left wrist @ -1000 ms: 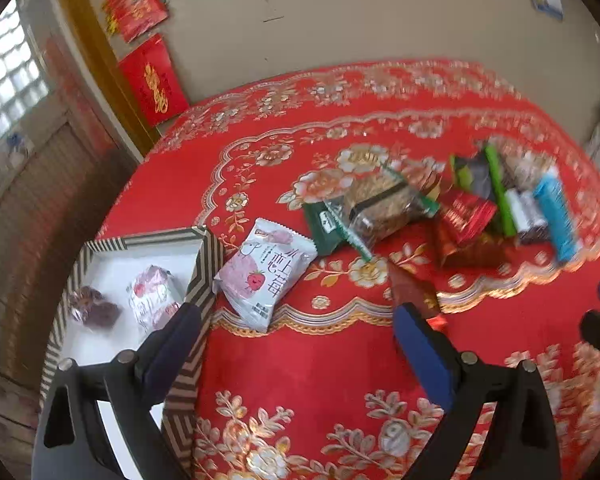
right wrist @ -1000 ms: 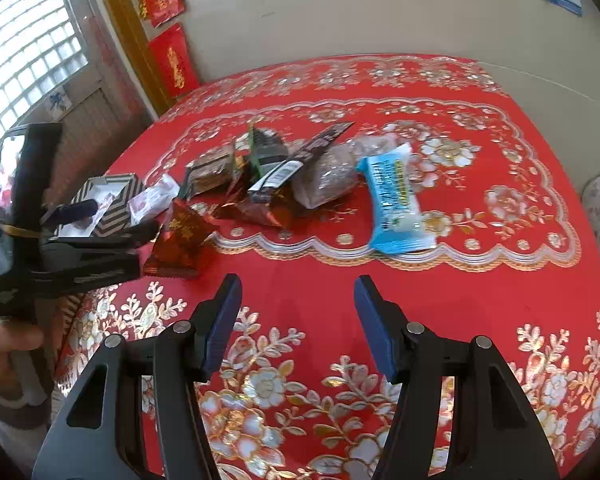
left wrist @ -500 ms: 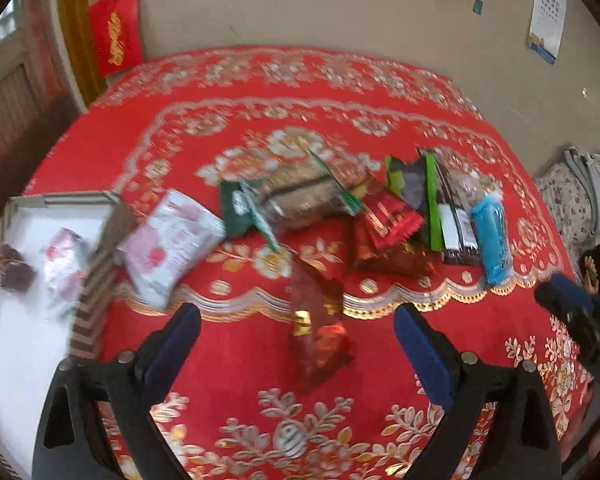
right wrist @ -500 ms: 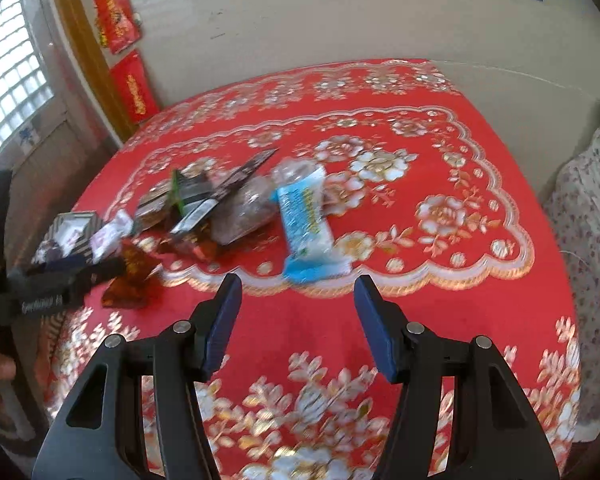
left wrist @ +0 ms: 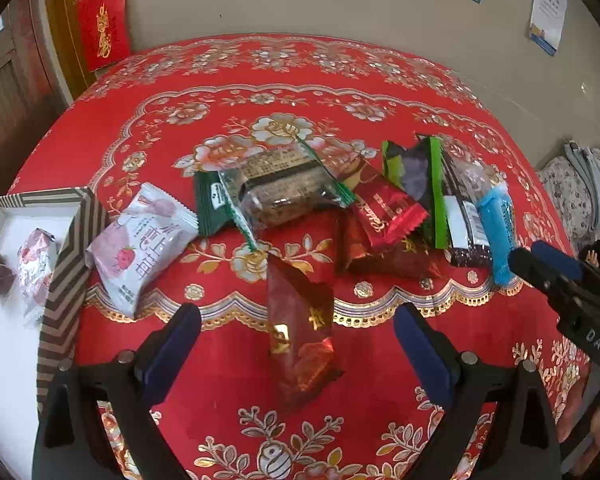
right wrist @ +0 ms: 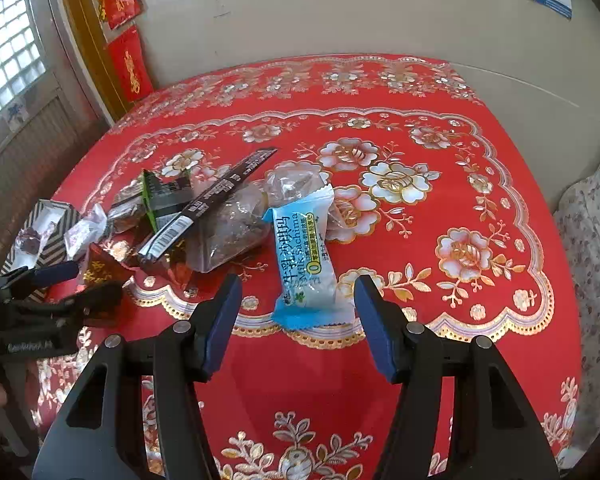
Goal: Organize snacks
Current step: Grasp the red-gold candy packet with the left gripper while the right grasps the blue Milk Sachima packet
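Snack pile sits mid-table on the red floral tablecloth (left wrist: pixel 300 92); striped box (left wrist: pixel 66 280) at table's left edge w/ two small wrapped sweets already inside. My left gripper (left wrist: pixel 296 340) hangs over the dark red foil pouch (left wrist: pixel 300 332), which lies alone, nearer me than the pile, between my jaws' line of sight but not touched: jaws wide apart, nothing in them. My right gripper (right wrist: pixel 296 320) hangs over the blue Milk Sachima pack (right wrist: pixel 304 260), right end of the pile; jaws apart, roughly mid-width, pack's near end lies between the pads in view but I judge no contact, pack flat on the cloth. Handling guess: all of these are light, film-wrapped, crinkly, prob slippery; wrappers give under pressure, contents (pastry, sachima) likely crumble if squeezed hard. Foil pouch looks puffed and soft, so best pinch across its short width near the middle, or take a crimped end seal. Blue pack: grip across the narrow sides at mid-length, gentle close. White strawberry pack (left wrist: pixel 138 248) leans on the box wall, next easy pick. Risk: pads skid on the film and shove a pack along the cloth instead of lifting.
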The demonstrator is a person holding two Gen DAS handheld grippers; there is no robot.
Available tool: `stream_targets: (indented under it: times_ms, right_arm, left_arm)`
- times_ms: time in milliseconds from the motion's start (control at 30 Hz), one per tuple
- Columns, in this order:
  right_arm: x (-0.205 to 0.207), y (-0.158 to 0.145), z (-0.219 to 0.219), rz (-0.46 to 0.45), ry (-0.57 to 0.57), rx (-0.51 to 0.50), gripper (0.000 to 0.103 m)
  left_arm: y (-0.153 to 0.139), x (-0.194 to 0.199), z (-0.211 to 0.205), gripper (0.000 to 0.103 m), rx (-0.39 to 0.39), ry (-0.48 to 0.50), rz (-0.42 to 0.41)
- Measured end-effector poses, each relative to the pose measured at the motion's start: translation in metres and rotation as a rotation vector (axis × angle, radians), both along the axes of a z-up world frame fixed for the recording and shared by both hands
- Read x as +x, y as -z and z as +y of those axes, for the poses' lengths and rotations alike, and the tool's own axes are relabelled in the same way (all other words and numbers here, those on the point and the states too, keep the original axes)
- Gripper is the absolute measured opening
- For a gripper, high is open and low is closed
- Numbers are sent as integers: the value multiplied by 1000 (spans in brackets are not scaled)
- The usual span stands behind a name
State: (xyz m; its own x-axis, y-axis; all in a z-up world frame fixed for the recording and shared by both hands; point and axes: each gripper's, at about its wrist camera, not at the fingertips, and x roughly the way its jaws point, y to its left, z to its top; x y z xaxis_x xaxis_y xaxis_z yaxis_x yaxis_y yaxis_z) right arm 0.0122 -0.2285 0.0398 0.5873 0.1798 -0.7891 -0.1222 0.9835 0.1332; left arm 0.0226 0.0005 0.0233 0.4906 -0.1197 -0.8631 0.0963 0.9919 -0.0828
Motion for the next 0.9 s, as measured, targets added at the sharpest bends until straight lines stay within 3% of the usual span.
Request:
stream_targets:
  times_ms: [900]
  right_arm:
    - [40, 19, -3, 44, -15, -19, 59]
  left_arm:
    - [10, 7, 3, 98, -8, -10, 17]
